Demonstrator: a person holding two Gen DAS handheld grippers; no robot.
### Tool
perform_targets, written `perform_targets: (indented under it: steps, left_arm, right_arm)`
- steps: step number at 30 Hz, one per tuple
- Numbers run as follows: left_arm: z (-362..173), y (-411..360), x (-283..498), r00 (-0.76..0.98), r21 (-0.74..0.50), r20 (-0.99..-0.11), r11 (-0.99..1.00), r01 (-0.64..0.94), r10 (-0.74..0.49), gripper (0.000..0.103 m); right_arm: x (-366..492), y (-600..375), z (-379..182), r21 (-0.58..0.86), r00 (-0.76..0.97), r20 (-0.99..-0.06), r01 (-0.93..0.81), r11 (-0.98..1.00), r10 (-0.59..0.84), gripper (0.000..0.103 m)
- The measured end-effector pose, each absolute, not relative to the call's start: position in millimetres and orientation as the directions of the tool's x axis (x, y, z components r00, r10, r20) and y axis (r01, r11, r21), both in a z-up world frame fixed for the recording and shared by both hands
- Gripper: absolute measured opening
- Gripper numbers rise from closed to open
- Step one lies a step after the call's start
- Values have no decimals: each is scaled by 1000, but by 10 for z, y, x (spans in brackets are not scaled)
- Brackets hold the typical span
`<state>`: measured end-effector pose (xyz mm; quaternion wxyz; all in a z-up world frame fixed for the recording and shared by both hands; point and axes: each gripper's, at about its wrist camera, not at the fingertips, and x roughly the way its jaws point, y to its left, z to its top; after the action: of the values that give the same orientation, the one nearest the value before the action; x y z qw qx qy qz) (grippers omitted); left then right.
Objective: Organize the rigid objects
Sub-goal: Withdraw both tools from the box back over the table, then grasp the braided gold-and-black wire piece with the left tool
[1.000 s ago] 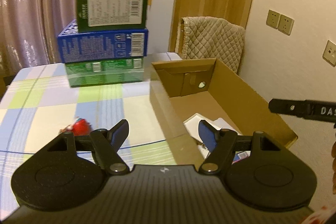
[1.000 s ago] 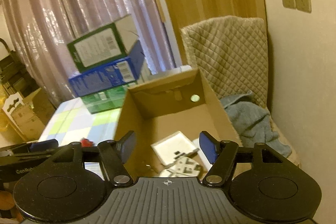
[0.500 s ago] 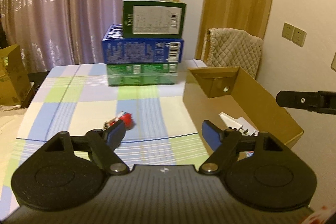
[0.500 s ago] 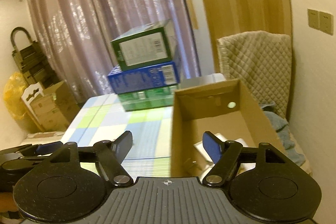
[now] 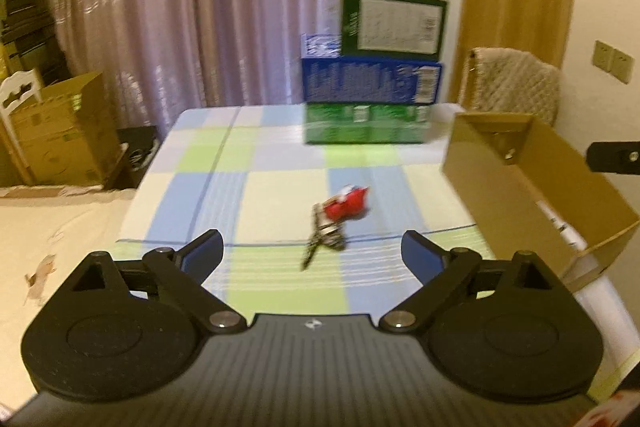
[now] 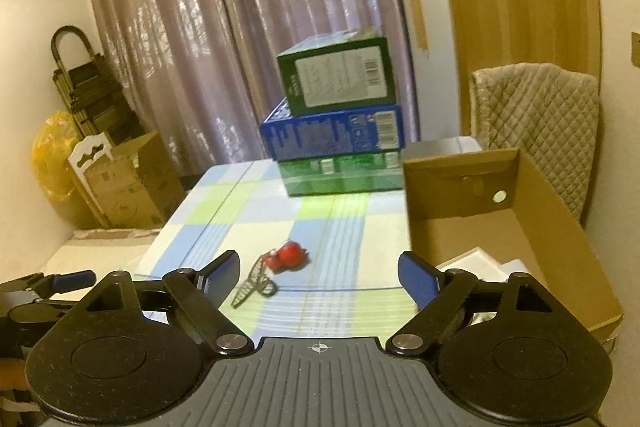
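Left gripper [image 5: 312,253] and right gripper [image 6: 318,277]: jaws opening, nothing between them; red keychain [image 5: 342,213] lies on the table [image 5: 280,163] at frame centre, blurred, its make unclear; cardboard box [image 6: 520,227] at right, contents partly hidden.

Ahead of me the checked tablecloth [image 5: 280,163] lies open, with only a red keychain [image 5: 346,205] mid-table. The cardboard box [image 6: 552,227] walls off the right side, and three stacked cartons [image 6: 340,131] block the far edge.
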<state>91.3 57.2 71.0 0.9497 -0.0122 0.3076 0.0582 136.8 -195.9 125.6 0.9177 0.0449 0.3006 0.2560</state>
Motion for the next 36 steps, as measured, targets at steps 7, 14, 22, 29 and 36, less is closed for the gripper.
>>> perform_targets:
  steps: [7, 14, 22, 29, 36]
  left_arm:
    - [510, 803, 882, 781, 18, -612, 989, -146, 126, 94]
    - [280, 815, 1084, 780, -5, -620, 993, -115, 87, 94]
    - [-118, 817, 1449, 753, -24, -656, 997, -76, 42, 94]
    - [-400, 854, 1766, 742, -38, -671, 998, -57, 17, 94]
    - [-580, 896, 2056, 735, -60, -678, 998, -27, -21, 94]
  right_arm:
    - [1408, -1733, 1037, 248, 655, -556, -457, 854, 512, 84]
    - [1532, -1525, 769, 236, 647, -556, -479, 846, 522, 84]
    - [1859, -1386, 364, 234, 617, -600, -472, 850, 509, 84]
    - [2182, -1297, 91, 230, 600, -626, -467, 854, 497, 84]
    - [2531, -1154, -110, 200, 601, -642, -468, 861, 476, 84]
